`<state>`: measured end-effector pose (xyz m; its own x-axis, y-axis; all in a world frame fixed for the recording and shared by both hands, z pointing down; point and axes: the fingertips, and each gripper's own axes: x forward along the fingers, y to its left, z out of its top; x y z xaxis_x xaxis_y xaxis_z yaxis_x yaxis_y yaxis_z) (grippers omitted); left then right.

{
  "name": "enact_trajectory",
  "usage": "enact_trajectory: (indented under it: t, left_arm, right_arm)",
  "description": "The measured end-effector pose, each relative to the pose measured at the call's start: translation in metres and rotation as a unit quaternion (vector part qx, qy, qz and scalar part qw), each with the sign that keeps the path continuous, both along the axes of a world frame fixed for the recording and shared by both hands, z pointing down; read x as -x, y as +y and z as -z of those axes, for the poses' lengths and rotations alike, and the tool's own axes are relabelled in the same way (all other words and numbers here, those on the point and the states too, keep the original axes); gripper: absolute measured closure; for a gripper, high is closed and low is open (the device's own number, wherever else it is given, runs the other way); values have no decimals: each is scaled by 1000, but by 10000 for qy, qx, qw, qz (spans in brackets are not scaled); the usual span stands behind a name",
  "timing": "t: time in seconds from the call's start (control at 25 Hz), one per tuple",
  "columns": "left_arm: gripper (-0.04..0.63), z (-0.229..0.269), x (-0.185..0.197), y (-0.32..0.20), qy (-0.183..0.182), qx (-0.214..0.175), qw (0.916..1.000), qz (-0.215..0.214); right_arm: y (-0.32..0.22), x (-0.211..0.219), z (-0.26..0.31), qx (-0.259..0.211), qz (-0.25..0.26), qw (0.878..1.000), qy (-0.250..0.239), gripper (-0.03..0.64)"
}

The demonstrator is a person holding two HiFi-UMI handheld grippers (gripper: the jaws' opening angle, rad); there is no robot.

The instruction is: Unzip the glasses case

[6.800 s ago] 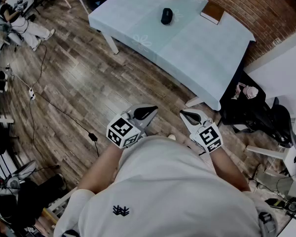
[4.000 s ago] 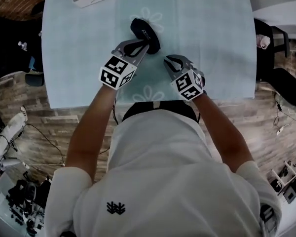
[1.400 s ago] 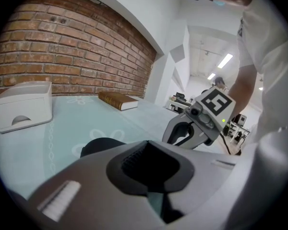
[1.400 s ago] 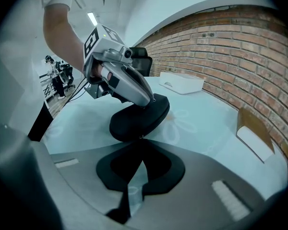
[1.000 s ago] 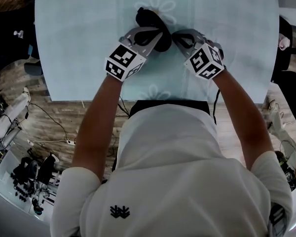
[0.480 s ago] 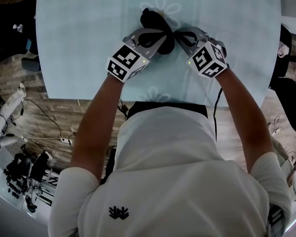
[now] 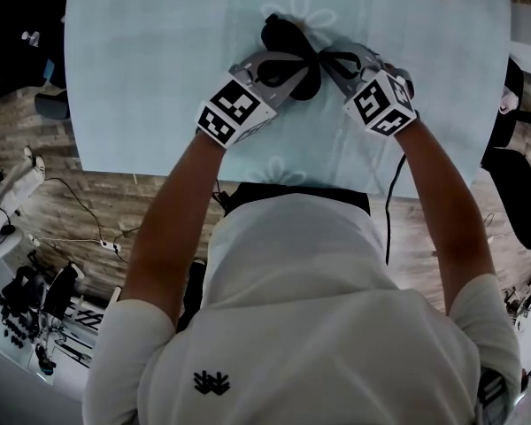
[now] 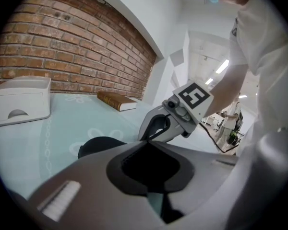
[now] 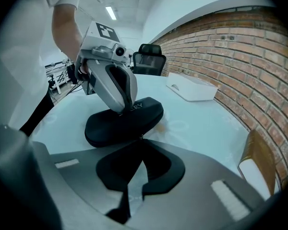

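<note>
The right hand-held gripper (image 9: pixel 141 139) was clenched on the zipper pull (image 9: pixel 141 135) at the near edge of the black glasses case (image 9: pixel 120 123). The left hand-held gripper (image 8: pixel 148 140), jaws together, pressed its tips onto the case's top. The case lay on the pale table (image 7: pixel 142 78).

Seen from my head, the light is dim and flat. The pale blue tablecloth (image 7: pixel 159 78) is the brightest patch, at 12 o'clock, and the floor around it falls dark. Both claw cameras bend the red brick wall (image 8: pixel 62 42) into a curve inside a black round rim. A white ceiling strip light (image 9: pixel 110 12) glares near 12 o'clock. The black oval glasses case (image 9: pixel 125 121) casts only a faint shadow. My right claw (image 9: pixel 140 139) and left claw (image 8: pixel 146 143) blur close to the lens.
</note>
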<state>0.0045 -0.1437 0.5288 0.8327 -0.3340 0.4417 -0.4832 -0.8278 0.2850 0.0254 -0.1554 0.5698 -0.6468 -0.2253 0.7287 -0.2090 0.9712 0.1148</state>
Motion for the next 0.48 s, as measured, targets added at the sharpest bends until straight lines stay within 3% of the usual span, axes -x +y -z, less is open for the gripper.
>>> enact_trajectory:
  t: [0.48]
  left_arm:
    - [545,5,-4,0,123,63,9999,-12]
  right_arm:
    - [-15,6,1,-123,403,9990,155,617]
